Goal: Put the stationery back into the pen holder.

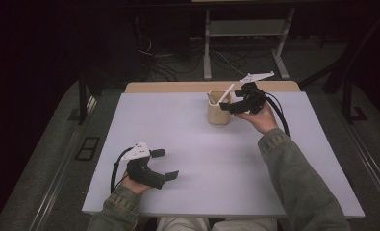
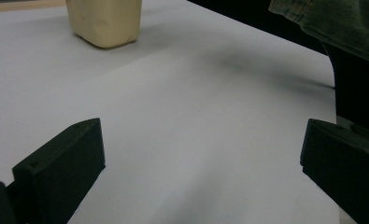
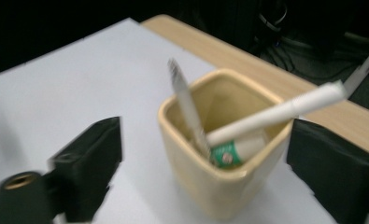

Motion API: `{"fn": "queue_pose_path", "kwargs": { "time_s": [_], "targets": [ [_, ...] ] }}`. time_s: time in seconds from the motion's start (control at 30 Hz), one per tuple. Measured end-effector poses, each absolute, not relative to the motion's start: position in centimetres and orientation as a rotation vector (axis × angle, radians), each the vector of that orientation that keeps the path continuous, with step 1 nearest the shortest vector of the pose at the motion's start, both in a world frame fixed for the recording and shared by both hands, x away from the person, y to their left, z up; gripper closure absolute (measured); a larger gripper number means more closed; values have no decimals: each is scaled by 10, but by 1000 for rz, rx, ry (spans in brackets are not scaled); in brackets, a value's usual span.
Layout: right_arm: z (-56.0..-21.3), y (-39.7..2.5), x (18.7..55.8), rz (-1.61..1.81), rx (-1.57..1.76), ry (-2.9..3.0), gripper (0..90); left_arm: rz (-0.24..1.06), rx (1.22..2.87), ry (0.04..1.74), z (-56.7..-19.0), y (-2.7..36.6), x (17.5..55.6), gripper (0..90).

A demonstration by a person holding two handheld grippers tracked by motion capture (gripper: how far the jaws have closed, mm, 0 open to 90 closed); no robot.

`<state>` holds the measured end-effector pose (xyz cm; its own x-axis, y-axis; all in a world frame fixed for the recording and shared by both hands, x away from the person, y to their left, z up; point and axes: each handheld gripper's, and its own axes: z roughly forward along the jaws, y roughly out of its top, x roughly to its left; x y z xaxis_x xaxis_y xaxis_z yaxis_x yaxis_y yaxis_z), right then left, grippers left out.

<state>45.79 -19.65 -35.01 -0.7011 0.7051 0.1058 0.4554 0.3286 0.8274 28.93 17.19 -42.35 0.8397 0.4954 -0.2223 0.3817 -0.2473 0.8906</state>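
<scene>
3 things already stand in the cream cup (image 3: 219, 154) at 12 o'clock on the table (image 1: 202, 159): a white pen (image 3: 275, 114), a grey stick (image 3: 187, 105), a green-capped piece (image 3: 226, 155). Our right gripper (image 3: 205, 154) hangs open around the cup; our left gripper (image 1: 164, 164) idles open at 7 o'clock, so we judge the loading nearly done.
</scene>
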Motion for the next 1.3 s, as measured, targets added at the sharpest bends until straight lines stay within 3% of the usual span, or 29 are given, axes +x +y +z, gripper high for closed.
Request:
{"fn": "queue_pose_path", "kwargs": {
  "time_s": [0.13,0.23,1.3],
  "targets": [
    [-348,-201,445,1305,1046,2342,94,124,1870,660,-424,172,289,0],
    [-348,-204,435,1321,1049,2364,1,124,1871,660,-424,172,289,0],
    [-377,-244,326,1381,1085,2397,1,126,1873,667,-423,173,290,0]
  ]
}}
